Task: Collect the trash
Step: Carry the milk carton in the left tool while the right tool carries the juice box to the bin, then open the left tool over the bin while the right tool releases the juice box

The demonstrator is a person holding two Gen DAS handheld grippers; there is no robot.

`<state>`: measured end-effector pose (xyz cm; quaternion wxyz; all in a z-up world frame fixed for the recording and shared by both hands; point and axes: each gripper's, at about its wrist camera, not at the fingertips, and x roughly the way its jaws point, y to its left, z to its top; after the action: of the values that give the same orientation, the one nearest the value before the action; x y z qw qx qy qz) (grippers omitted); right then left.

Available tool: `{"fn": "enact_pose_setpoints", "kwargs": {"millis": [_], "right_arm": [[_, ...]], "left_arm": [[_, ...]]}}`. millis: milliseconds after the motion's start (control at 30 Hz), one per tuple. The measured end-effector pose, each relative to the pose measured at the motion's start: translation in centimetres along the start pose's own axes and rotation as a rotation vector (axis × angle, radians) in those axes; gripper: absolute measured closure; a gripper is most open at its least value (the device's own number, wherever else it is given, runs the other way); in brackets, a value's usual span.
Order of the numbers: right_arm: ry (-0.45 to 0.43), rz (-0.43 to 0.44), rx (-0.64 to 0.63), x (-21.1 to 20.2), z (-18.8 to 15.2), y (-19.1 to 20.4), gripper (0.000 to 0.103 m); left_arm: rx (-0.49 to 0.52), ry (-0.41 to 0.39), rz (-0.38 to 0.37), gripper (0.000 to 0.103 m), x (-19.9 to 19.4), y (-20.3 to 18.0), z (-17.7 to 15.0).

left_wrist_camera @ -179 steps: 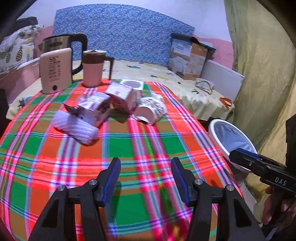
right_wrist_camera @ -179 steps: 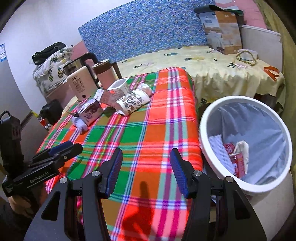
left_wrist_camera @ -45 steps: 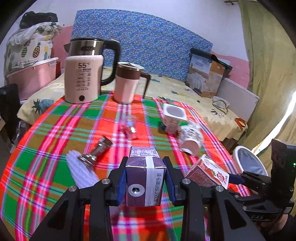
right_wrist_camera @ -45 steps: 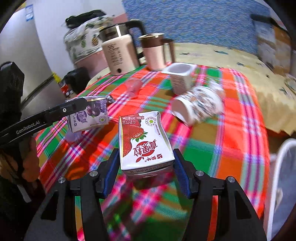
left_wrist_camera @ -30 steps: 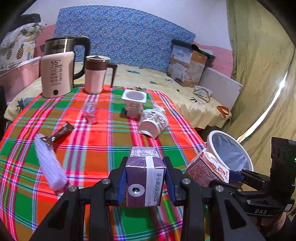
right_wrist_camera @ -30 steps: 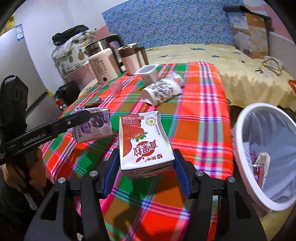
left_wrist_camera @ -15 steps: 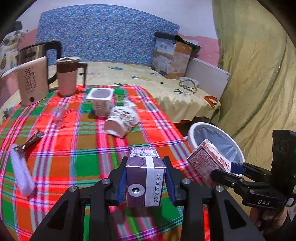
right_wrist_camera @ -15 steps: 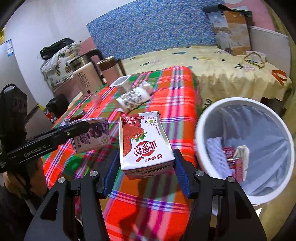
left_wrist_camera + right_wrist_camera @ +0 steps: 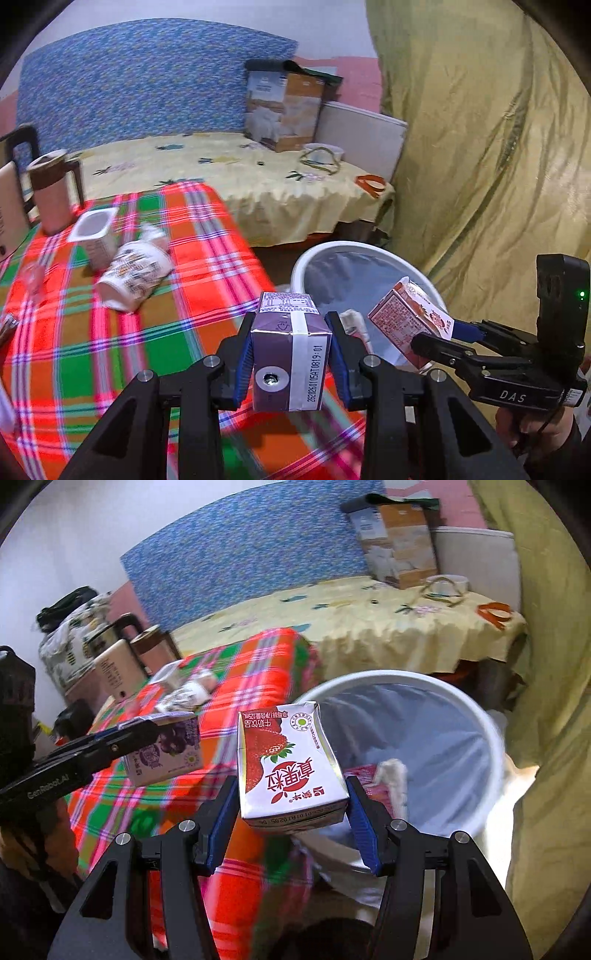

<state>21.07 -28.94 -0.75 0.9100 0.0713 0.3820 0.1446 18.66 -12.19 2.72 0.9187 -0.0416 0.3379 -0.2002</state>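
Observation:
My left gripper (image 9: pixel 291 363) is shut on a purple drink carton (image 9: pixel 290 350) and holds it above the table's right edge, beside the white bin (image 9: pixel 314 254). My right gripper (image 9: pixel 291 814) is shut on a strawberry milk carton (image 9: pixel 288 768) and holds it over the near rim of the bin (image 9: pixel 491 731). The strawberry carton also shows in the left wrist view (image 9: pixel 408 323), over the bin. The purple carton shows in the right wrist view (image 9: pixel 166 753). The bin has a blue-grey liner and some trash inside (image 9: pixel 391 775).
On the plaid tablecloth (image 9: pixel 110 332) lie a patterned cup on its side (image 9: pixel 133 275), a white yogurt cup (image 9: pixel 94 232) and a small clear cup (image 9: pixel 31 277). A pink mug (image 9: pixel 50 195) and kettle stand at the back left. A yellow curtain (image 9: pixel 498 166) hangs right of the bin.
Both grippers have swung right with their cartons, from over the table toward the bin. The strawberry carton now hangs over the bin's rim, and the purple carton is at the table's edge.

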Motion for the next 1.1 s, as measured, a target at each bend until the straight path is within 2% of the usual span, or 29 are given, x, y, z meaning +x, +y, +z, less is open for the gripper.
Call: {"fn": "enact_pose_setpoints", "kwargs": {"millis": [267, 467, 900, 1100], "right_arm": [[0.023, -0.071, 0.047, -0.3, -0.4, -2.6, 0.045], [0.044, -0.097, 0.061, -0.2, -0.5, -3.5, 0.044], [0.092, -0.146, 0.064, 0.5, -0.7, -4.6, 0.044], [0.068, -0.155, 0.053, 0.0, -0.6, -4.5, 0.040]], "left_arm": [[0.054, 0.027, -0.061, 0.067, 3.0, -3.4, 1.0], [0.089, 0.059, -0.091, 0.067, 5.0, -5.2, 0.5], [0.104, 0.136, -0.129, 0.066, 8.3, -6.2, 0.0], [0.093, 0.118, -0.136, 0.058, 7.7, -5.9, 0.0]]}}
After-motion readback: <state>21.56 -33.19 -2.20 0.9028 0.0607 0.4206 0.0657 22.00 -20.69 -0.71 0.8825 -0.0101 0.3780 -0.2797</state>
